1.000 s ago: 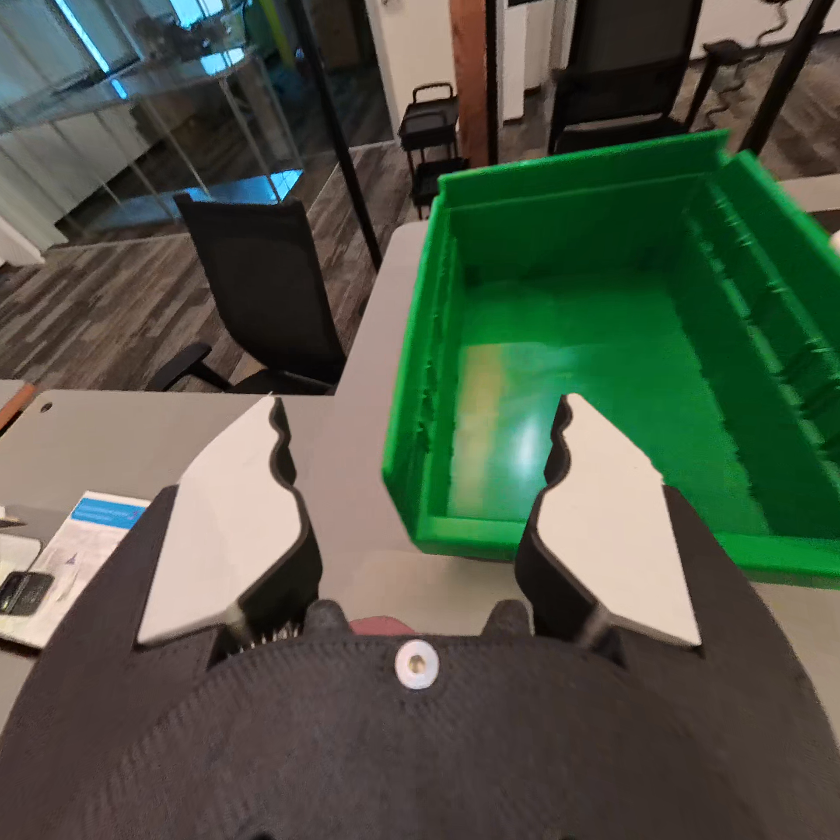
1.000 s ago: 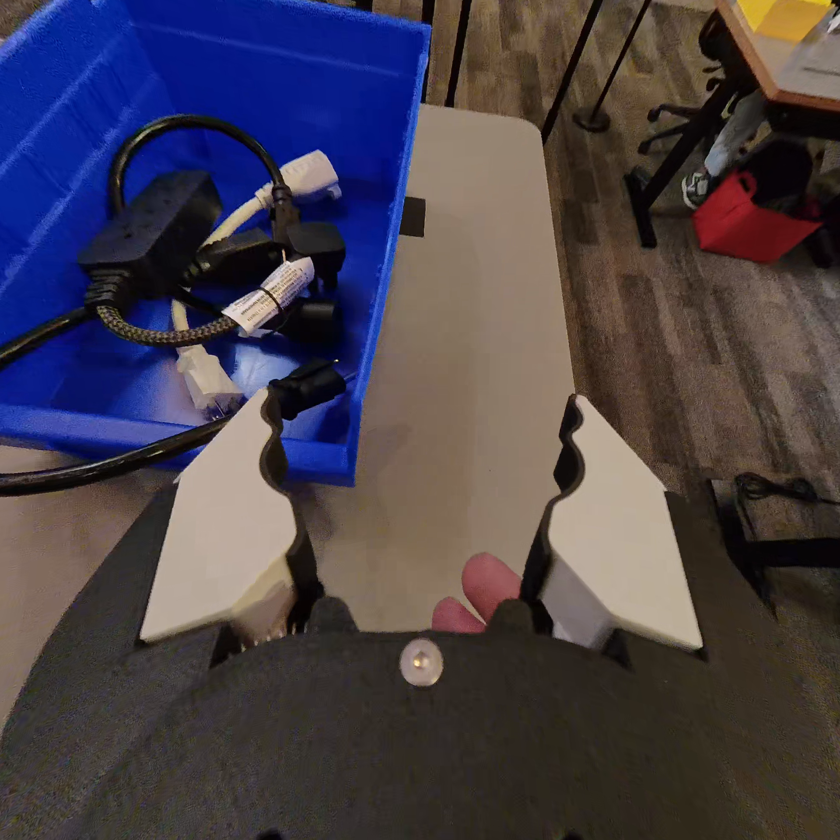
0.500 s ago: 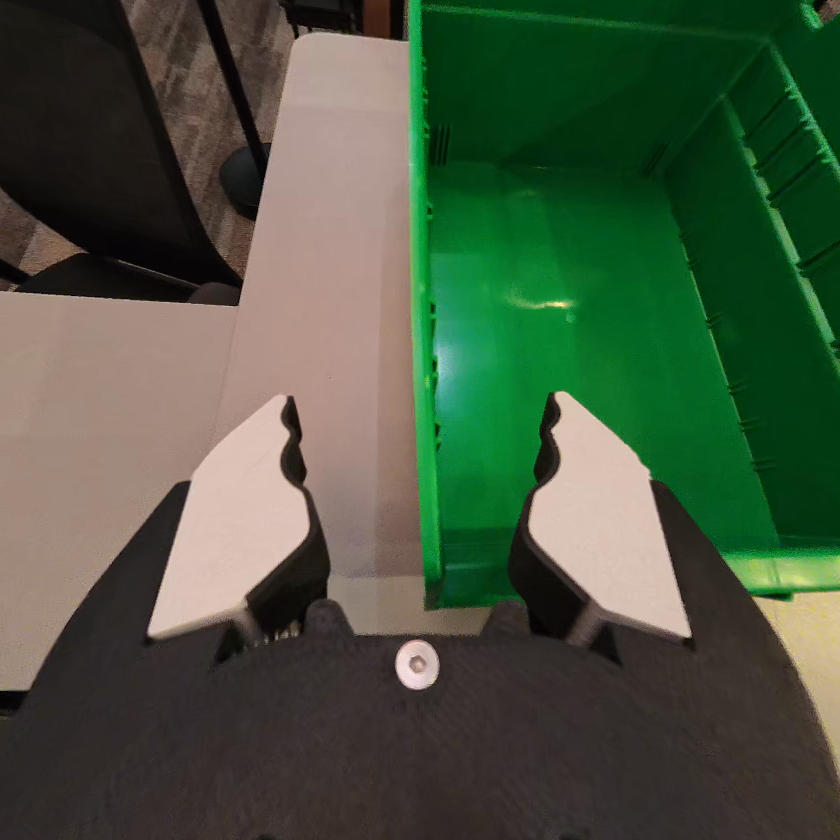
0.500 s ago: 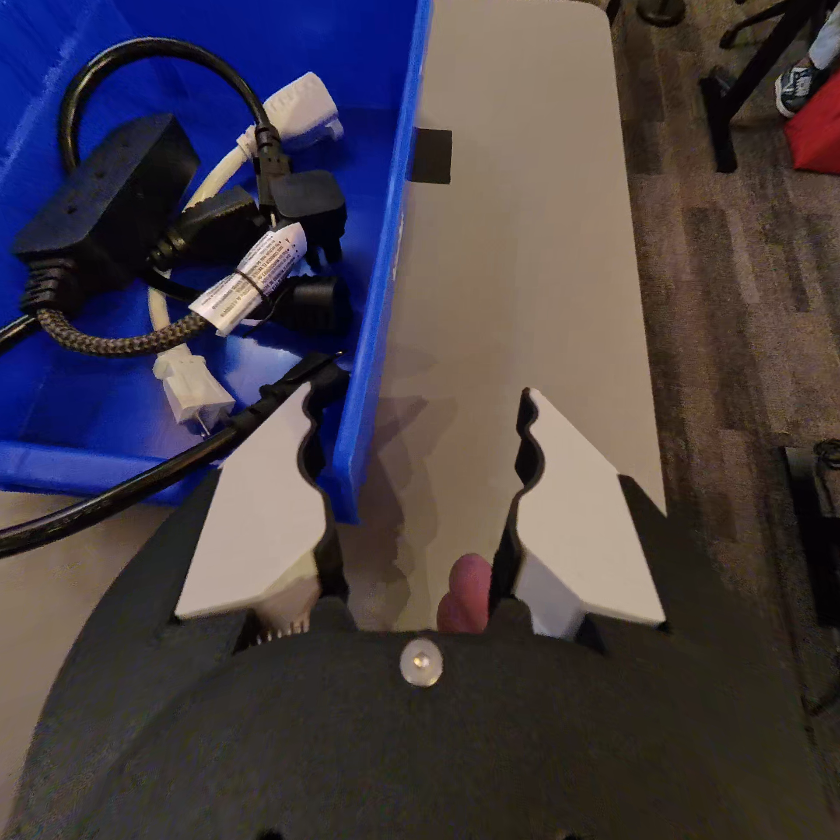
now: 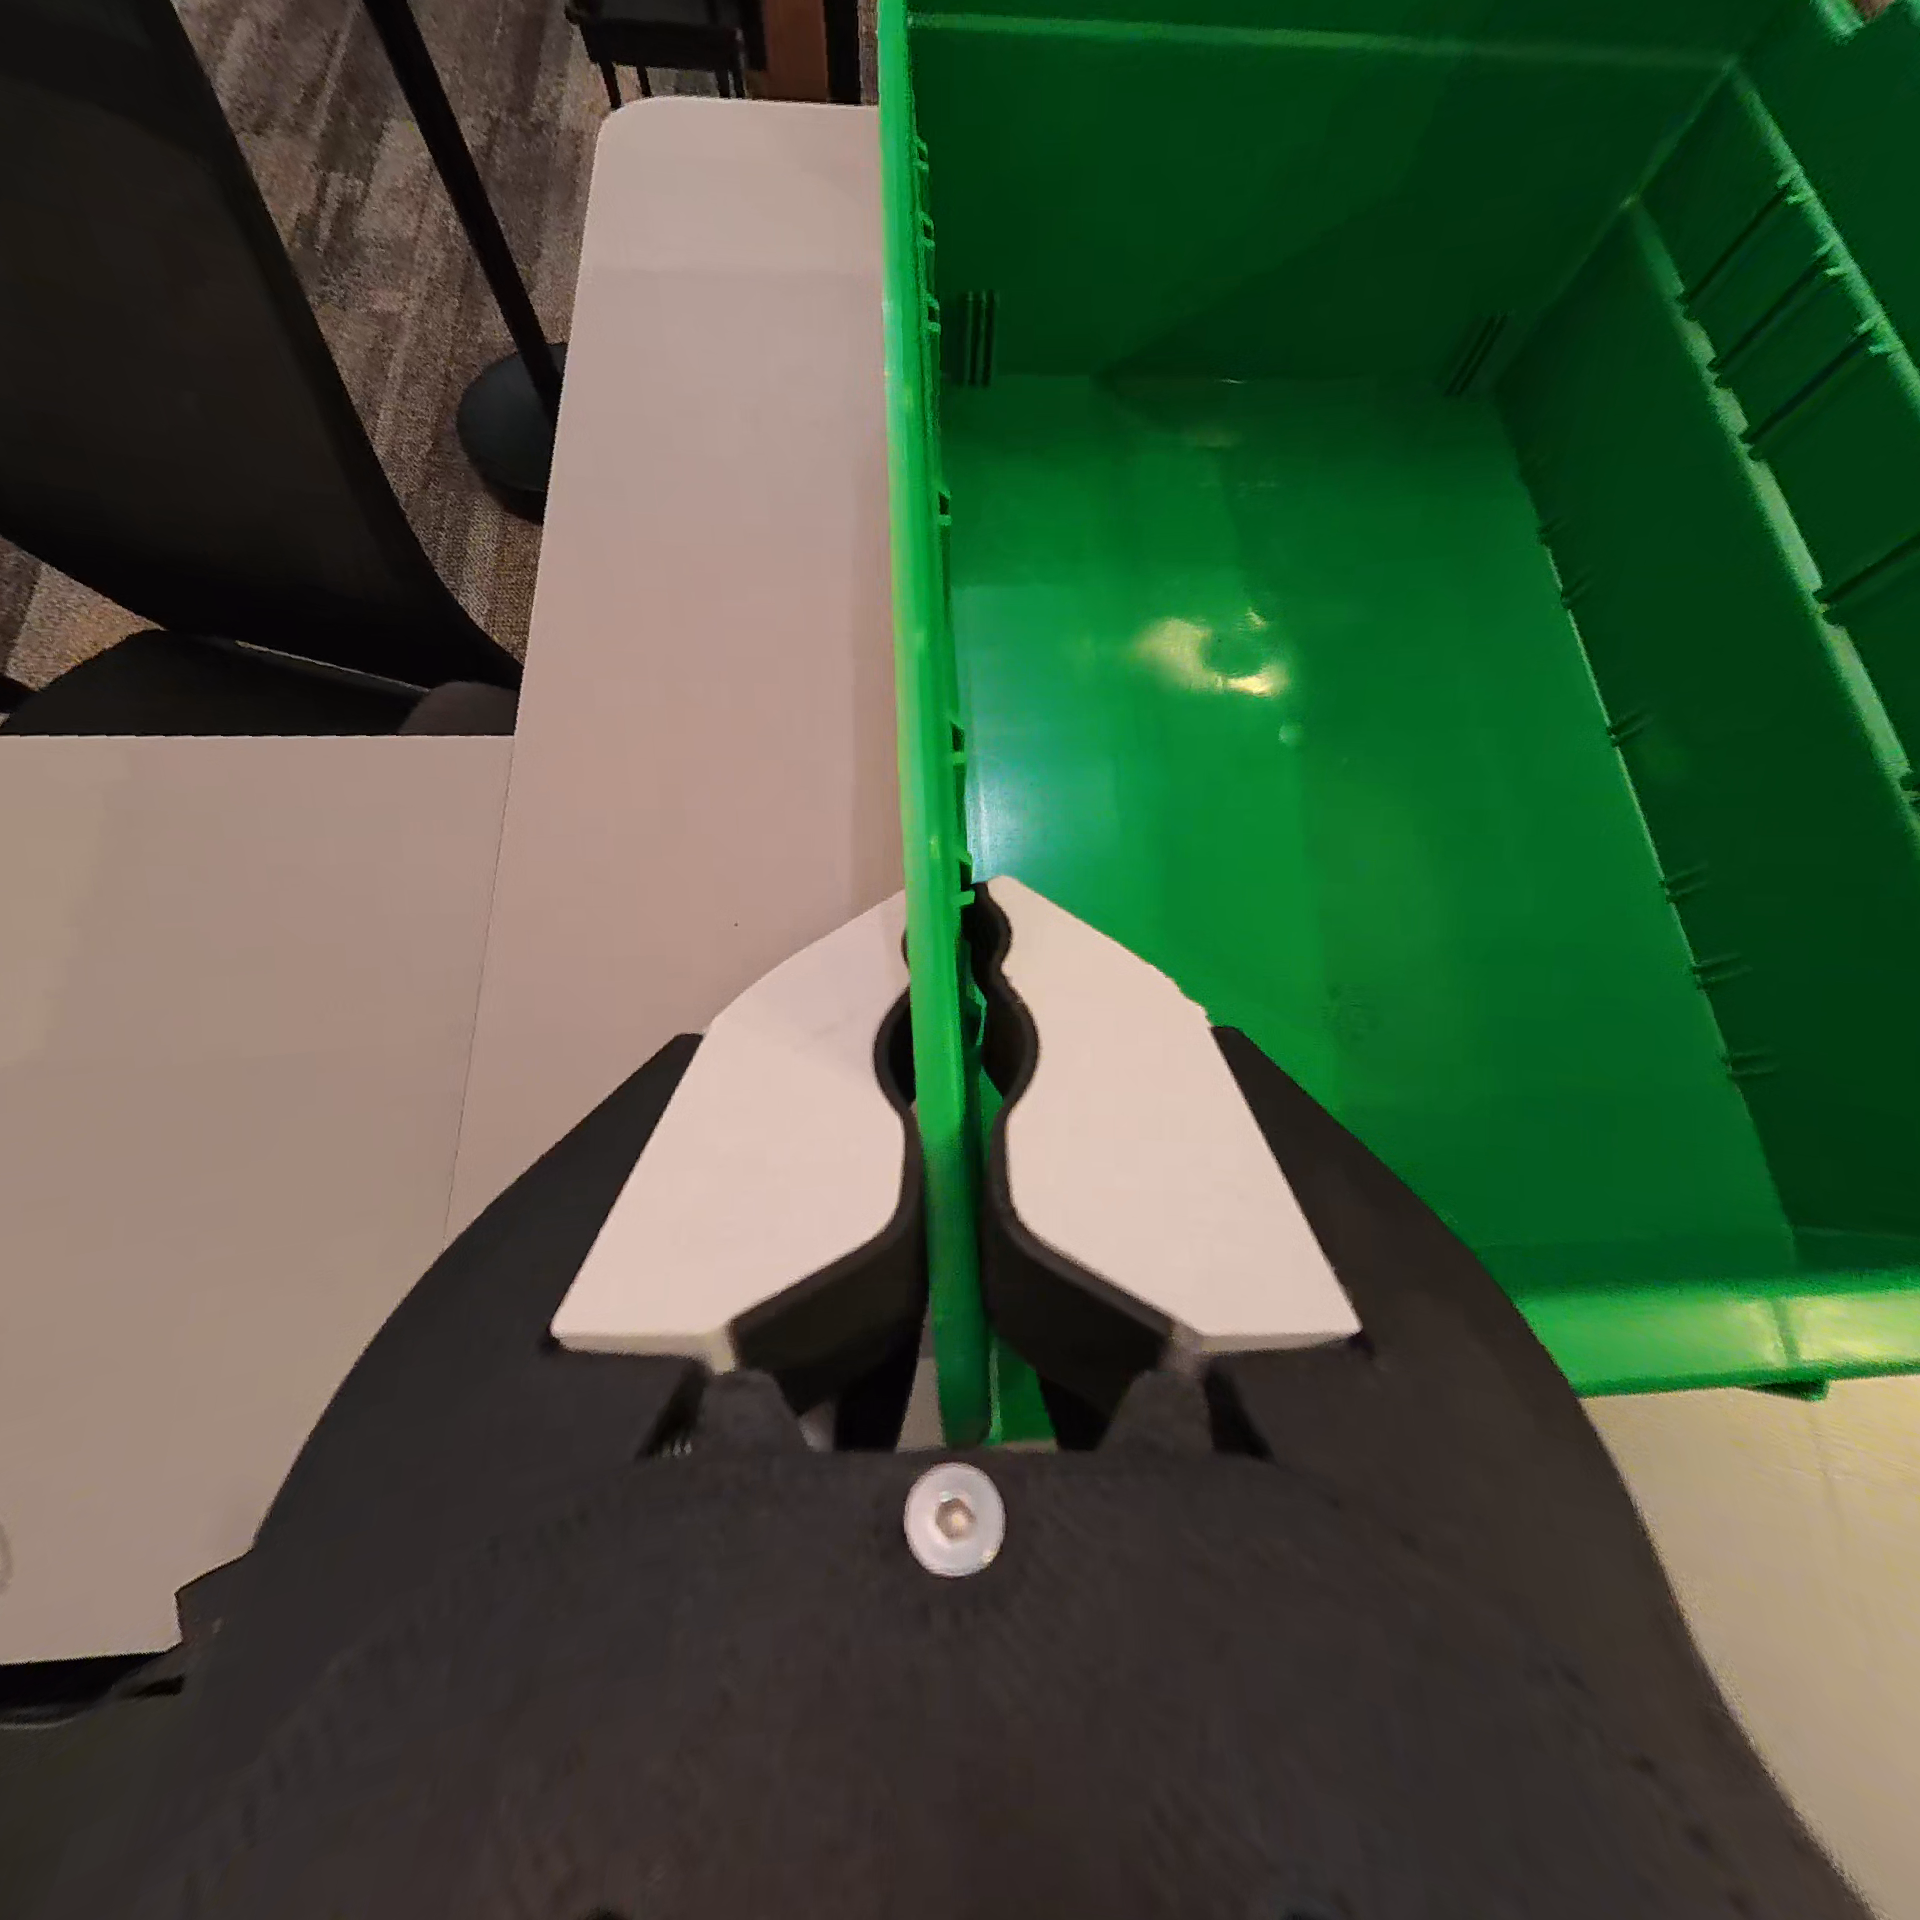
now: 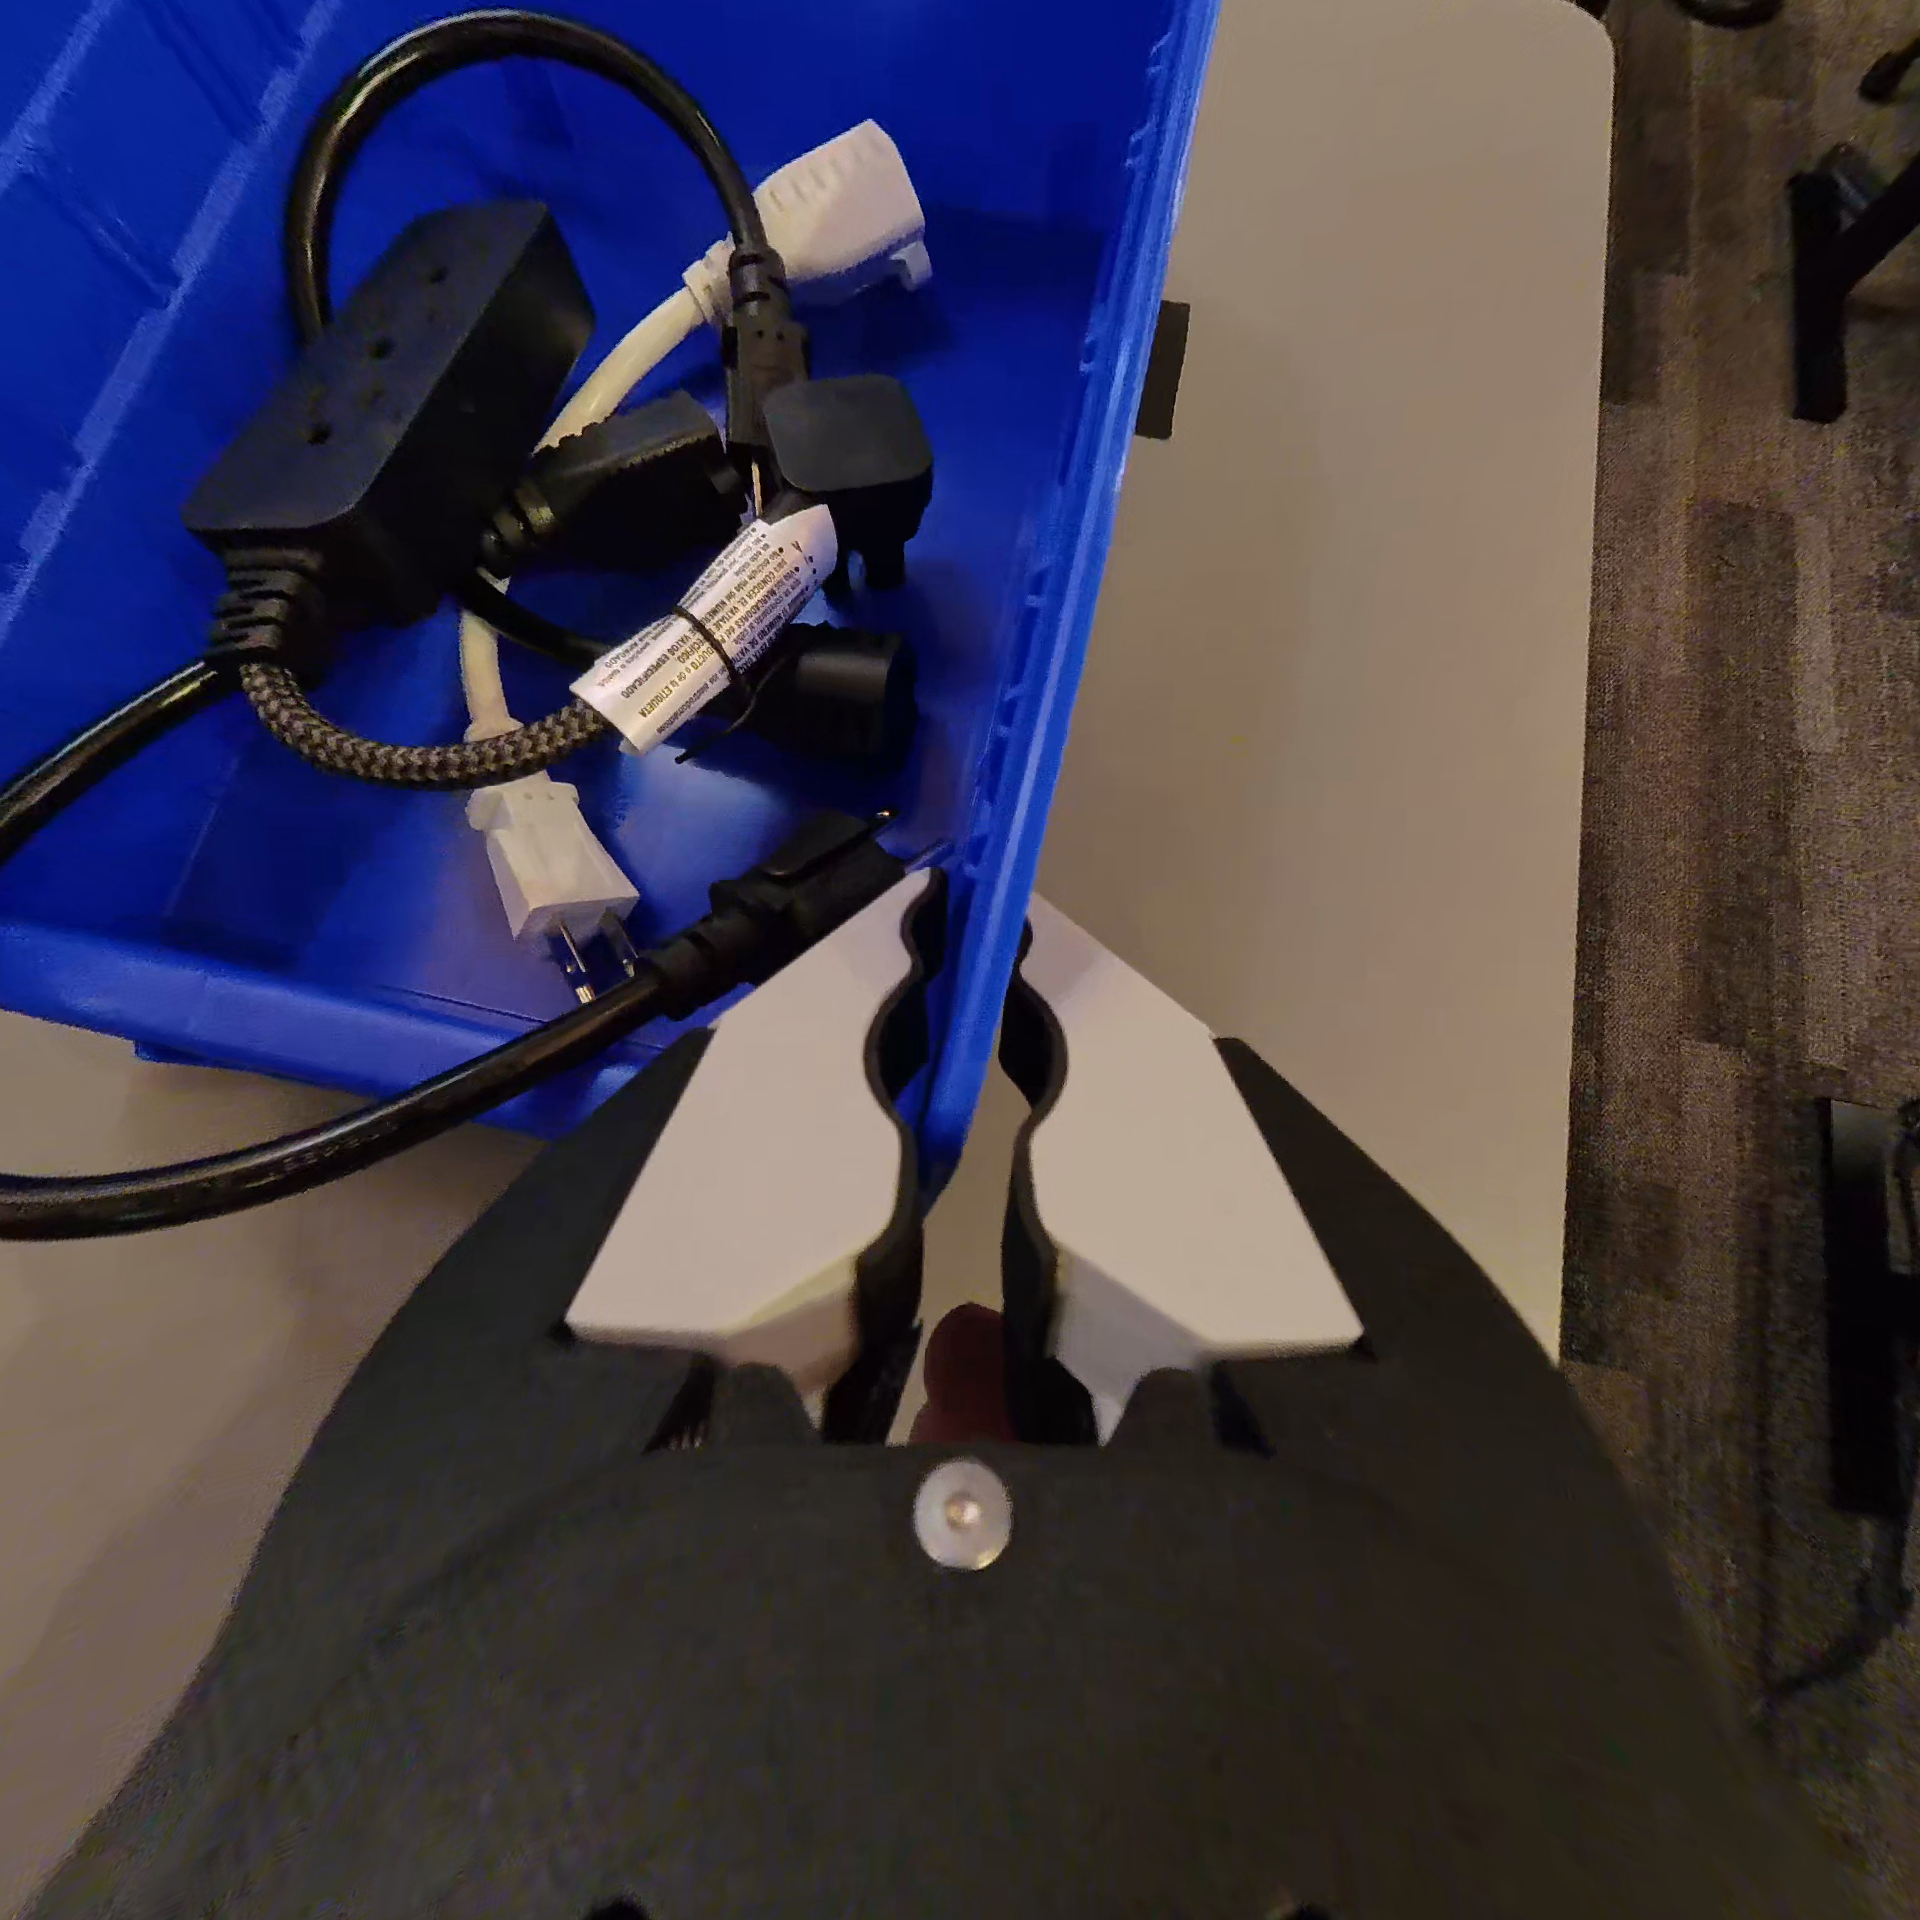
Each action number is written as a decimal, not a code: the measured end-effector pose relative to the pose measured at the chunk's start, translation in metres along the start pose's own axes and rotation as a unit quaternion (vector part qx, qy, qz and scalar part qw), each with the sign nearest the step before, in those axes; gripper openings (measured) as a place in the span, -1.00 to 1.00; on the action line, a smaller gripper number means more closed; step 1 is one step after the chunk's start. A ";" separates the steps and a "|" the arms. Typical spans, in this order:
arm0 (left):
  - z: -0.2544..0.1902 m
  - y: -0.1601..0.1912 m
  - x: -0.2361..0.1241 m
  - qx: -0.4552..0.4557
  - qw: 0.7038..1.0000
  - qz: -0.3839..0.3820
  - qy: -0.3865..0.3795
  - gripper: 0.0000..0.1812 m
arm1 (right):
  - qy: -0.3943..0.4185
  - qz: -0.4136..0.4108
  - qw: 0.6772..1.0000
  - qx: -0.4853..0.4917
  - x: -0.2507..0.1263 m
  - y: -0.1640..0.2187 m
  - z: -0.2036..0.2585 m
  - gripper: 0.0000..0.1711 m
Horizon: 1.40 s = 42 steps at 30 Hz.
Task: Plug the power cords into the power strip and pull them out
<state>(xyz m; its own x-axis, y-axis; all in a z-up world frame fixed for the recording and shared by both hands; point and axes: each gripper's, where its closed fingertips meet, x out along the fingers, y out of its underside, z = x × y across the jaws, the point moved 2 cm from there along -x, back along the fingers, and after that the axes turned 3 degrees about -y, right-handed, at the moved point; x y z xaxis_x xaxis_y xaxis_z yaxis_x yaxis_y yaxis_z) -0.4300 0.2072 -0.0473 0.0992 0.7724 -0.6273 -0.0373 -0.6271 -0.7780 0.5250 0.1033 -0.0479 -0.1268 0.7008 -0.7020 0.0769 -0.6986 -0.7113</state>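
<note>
My left gripper is shut on the left wall of an empty green bin. My right gripper is shut on the right wall of a blue bin. In the blue bin lie a black power strip with a braided cord, a white power cord with a pronged plug, a black cord plug near my left finger, and other black plugs. One thick black cord runs out over the bin's near wall onto the table.
Both bins stand on a light grey table, which also shows in the right wrist view. A black chair stands left of the table. Dark floor lies past the table's right edge. The gap from one gripper's tips to the other's is roughly 95 cm.
Both grippers moved forward and down and closed from open: the left onto the green bin's left wall, the right onto the blue bin's right wall.
</note>
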 end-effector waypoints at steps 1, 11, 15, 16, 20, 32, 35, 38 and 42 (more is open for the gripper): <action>0.000 0.000 0.000 -0.001 1.000 -0.001 0.002 -0.96 | -0.002 0.001 1.000 0.000 0.000 0.000 0.000 -0.93; -0.012 0.006 -0.007 0.009 1.000 -0.001 0.020 -0.96 | -0.011 0.015 1.000 -0.012 0.002 -0.002 -0.001 -0.97; -0.017 0.011 -0.014 0.011 1.000 -0.006 0.024 -0.96 | -0.011 0.023 1.000 -0.018 0.000 0.000 0.003 -0.97; -0.019 0.012 -0.016 0.012 0.999 -0.008 0.028 -0.96 | -0.011 0.022 1.000 -0.017 -0.001 0.001 0.004 -0.97; -0.024 0.012 -0.026 0.001 0.998 -0.040 0.044 -0.95 | -0.007 0.023 1.000 -0.012 -0.005 0.005 0.012 -0.97; -0.042 0.016 -0.047 0.023 0.995 -0.070 0.070 -0.94 | 0.000 0.012 1.000 0.009 -0.023 0.025 0.050 -0.96; -0.045 0.016 -0.053 0.015 0.993 -0.089 0.079 -0.94 | -0.003 0.010 1.000 0.009 -0.029 0.031 0.064 -0.96; -0.051 0.018 -0.058 0.009 0.991 -0.101 0.087 -0.93 | -0.007 0.011 1.000 0.005 -0.033 0.037 0.080 -0.96; -0.057 0.021 -0.062 0.011 0.989 -0.111 0.092 -0.94 | -0.022 0.013 1.000 -0.005 -0.038 0.043 0.106 -0.95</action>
<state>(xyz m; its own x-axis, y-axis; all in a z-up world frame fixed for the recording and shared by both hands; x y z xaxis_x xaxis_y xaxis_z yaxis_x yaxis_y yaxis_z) -0.3802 0.1403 -0.0227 0.2870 0.8584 -0.4252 -0.0153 -0.4397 -0.8980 0.4287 0.0316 -0.0478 -0.1686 0.6746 -0.7186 0.0917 -0.7152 -0.6929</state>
